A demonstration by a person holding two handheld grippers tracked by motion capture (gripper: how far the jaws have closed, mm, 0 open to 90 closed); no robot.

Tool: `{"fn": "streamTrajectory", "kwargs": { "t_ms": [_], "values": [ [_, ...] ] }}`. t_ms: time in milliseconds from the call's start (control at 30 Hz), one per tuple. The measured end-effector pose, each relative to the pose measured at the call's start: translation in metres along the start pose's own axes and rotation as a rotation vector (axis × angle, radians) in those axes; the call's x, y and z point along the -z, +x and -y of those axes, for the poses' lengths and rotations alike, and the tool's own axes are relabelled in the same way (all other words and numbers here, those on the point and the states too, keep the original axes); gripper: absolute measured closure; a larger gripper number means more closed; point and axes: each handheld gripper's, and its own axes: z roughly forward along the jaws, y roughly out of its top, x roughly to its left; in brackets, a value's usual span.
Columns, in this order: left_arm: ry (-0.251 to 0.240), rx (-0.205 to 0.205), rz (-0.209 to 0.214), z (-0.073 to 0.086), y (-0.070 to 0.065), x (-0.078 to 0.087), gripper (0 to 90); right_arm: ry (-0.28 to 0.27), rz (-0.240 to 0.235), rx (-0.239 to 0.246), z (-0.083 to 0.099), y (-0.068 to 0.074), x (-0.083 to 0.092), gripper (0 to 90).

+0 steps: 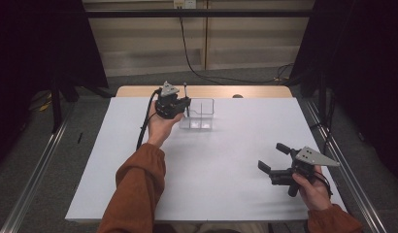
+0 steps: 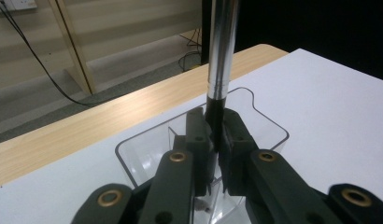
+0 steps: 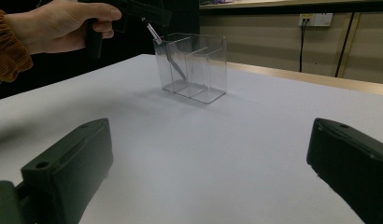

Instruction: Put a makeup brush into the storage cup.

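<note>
A slim pen with a silver barrel and a black grip section stands nearly upright in my left gripper, whose jaws are shut on the black section. The pen's lower end dips into one end compartment of a clear divided plastic box. In the high view the left gripper sits at the box's left side, far centre of the table, with the pen sticking up. My right gripper rests open near the front right, nothing between its jaws. The right gripper view shows the box and the slanted pen inside it.
The white tabletop has a wooden strip along its far edge. A black cable hangs down the back wall. Metal rails run along both sides of the table on the floor.
</note>
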Motion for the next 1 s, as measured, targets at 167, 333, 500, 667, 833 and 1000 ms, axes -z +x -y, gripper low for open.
{"fn": "streamTrajectory", "kwargs": {
  "t_ms": [167,333,500,667,833,1000],
  "values": [
    [0.004,0.010,0.008,0.0002,0.0005,-0.0005,82.8,0.001,-0.001,0.000,0.0001,0.0001,-0.0001,0.0],
    [0.002,0.018,0.005,0.0008,0.0025,-0.0001,71.0,0.000,-0.002,0.002,0.0002,0.0003,-0.0004,0.0],
    [-0.016,0.028,0.003,0.0003,0.0039,0.0020,60.9,-0.001,-0.003,-0.001,0.0001,0.0003,-0.0003,0.0],
    [-0.025,0.038,-0.006,0.0003,0.0033,0.0018,47.4,-0.003,-0.002,-0.002,0.0001,0.0000,-0.0001,0.0],
    [-0.050,0.031,-0.012,-0.0015,0.0046,0.0041,35.1,-0.004,-0.001,-0.006,0.0007,-0.0011,0.0004,0.0],
    [-0.064,0.030,-0.015,-0.0031,0.0068,0.0078,23.0,-0.010,0.003,-0.013,0.0008,-0.0028,0.0001,0.0]
  ]
}}
